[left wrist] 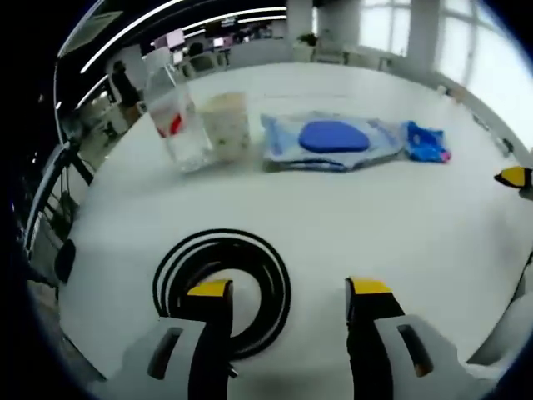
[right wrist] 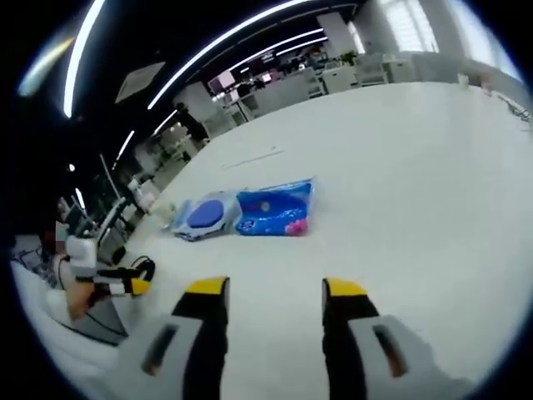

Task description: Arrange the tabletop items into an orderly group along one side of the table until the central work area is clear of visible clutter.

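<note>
In the left gripper view a coiled black cable [left wrist: 223, 279] lies on the white table [left wrist: 333, 217], and my left gripper [left wrist: 287, 292] stands open just over its near edge, the left finger above the coil. Farther back stand a clear plastic bottle [left wrist: 179, 125] with a red label, tilted, and a beige cup [left wrist: 227, 125]. A wet-wipes pack with a blue lid [left wrist: 333, 140] and a small blue packet [left wrist: 426, 143] lie to their right. In the right gripper view my right gripper [right wrist: 275, 290] hangs open above bare table, short of the wipes pack [right wrist: 204, 215] and blue packet [right wrist: 275, 210].
The other gripper's yellow tip [left wrist: 515, 176] enters at the right of the left gripper view. The left gripper and a hand [right wrist: 100, 283] show at the left of the right gripper view. Office desks and chairs [right wrist: 283, 87] stand beyond the table's far edge.
</note>
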